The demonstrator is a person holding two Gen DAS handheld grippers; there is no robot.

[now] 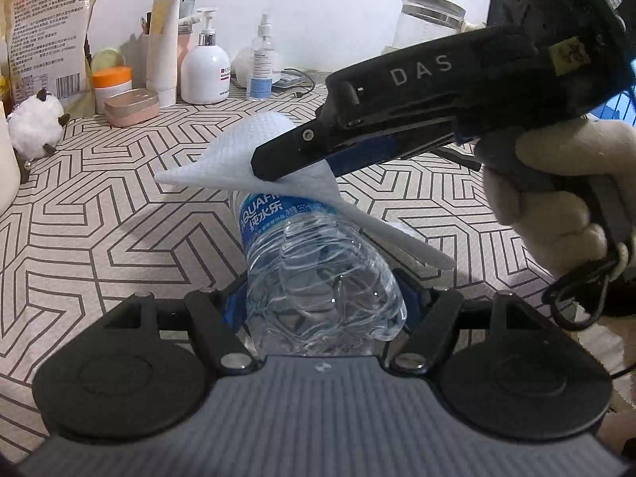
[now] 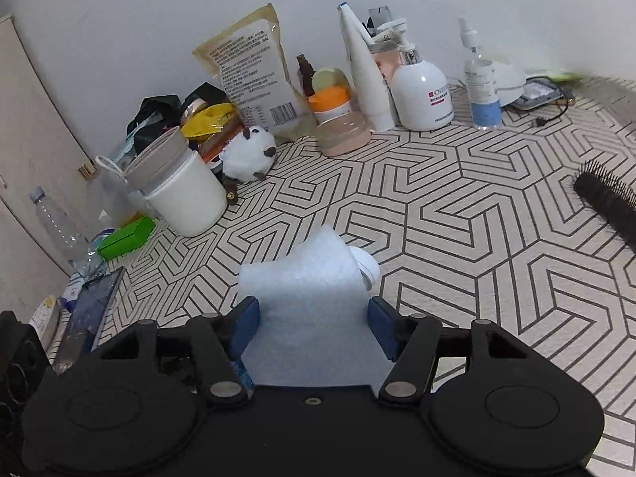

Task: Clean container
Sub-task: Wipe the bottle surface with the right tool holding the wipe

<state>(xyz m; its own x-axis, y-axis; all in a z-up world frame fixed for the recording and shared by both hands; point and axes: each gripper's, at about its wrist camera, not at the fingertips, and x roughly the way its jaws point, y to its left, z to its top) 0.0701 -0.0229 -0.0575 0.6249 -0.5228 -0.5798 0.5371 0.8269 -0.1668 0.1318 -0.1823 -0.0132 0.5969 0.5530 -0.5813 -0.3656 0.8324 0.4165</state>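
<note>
Patterned bench (image 1: 99,214) runs under your work, toiletries lined against the wall. Your left tongs (image 1: 322,298) clamp the base end of the clear water bottle (image 1: 314,274), its long axis pointing away and slightly up. Your right tongs (image 2: 312,330) straddle the white wipe (image 2: 306,290) draped over its neck, pads apart and not pressing, cap (image 2: 367,266) peeking out

A clear, crumpled plastic water bottle (image 1: 314,278) with a blue label points cap-end away above the patterned counter (image 1: 99,218). A white textured wipe (image 1: 254,159) drapes over its upper end, leaving the white cap (image 2: 367,264) partly exposed.
</note>
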